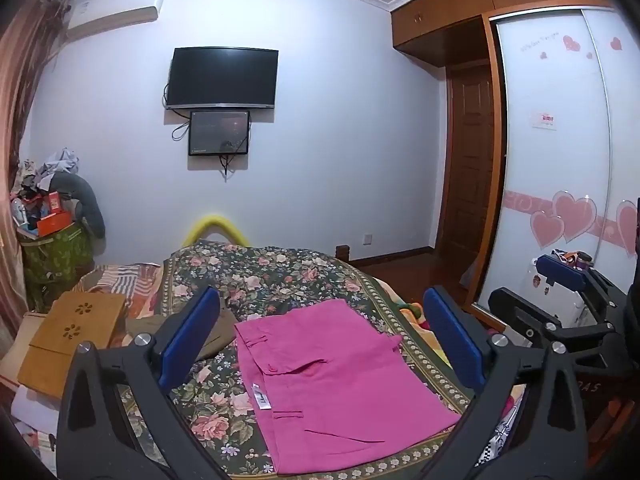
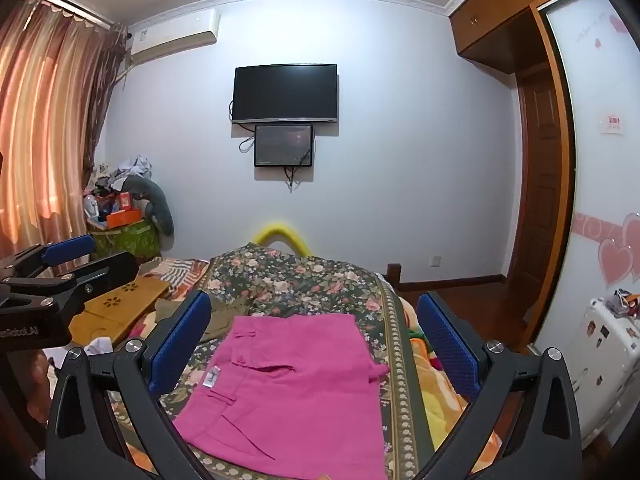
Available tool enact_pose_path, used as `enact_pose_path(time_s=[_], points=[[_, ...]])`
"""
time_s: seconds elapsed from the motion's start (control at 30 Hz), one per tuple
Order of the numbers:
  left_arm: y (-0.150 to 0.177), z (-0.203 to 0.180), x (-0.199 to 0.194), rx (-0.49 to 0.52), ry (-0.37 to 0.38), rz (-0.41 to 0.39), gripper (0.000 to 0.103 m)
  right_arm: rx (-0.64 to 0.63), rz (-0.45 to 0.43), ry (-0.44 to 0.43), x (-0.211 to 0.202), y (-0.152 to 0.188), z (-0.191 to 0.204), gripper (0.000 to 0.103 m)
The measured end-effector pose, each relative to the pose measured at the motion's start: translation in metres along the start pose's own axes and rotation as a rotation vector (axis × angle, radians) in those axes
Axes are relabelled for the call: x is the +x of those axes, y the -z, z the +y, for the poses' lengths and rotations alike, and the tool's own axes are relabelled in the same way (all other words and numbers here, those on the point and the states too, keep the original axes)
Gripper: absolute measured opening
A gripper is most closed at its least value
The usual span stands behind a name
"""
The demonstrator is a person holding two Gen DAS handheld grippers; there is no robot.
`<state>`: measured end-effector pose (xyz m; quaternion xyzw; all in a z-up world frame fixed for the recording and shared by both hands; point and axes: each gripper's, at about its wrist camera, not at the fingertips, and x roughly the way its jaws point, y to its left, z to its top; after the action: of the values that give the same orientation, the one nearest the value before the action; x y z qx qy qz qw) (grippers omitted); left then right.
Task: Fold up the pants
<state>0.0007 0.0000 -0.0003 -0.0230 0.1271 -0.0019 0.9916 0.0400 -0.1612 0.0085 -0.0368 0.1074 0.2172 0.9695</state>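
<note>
Pink pants are lying folded on my floral bedspread, waistband leftward, long axis running away from me. My left gripper and right gripper are hovering spread wide, holding nothing, bedspread showing around the edges.

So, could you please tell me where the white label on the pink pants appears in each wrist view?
Left wrist view: the white label lies low and left of centre, on the left edge of the pink pants.
Right wrist view: the label lies left of centre, at the pants' upper-left edge.
Shared landmark: the black wall TV, above the bed in both.
</note>
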Motion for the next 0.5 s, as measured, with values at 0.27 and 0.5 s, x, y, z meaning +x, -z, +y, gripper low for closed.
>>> enact_pose_path(time_s=[0.27, 0.5], points=[[-0.003, 0.006, 0.002, -0.021, -0.021, 0.005, 0.103, -0.001, -0.003, -0.001, -0.001, 0.000, 0.000, 0.102], [0.006, -0.001, 0.006, 0.009, -0.035, 0.001, 0.103, 0.002, -0.001, -0.002, -0.004, -0.004, 0.001, 0.102]])
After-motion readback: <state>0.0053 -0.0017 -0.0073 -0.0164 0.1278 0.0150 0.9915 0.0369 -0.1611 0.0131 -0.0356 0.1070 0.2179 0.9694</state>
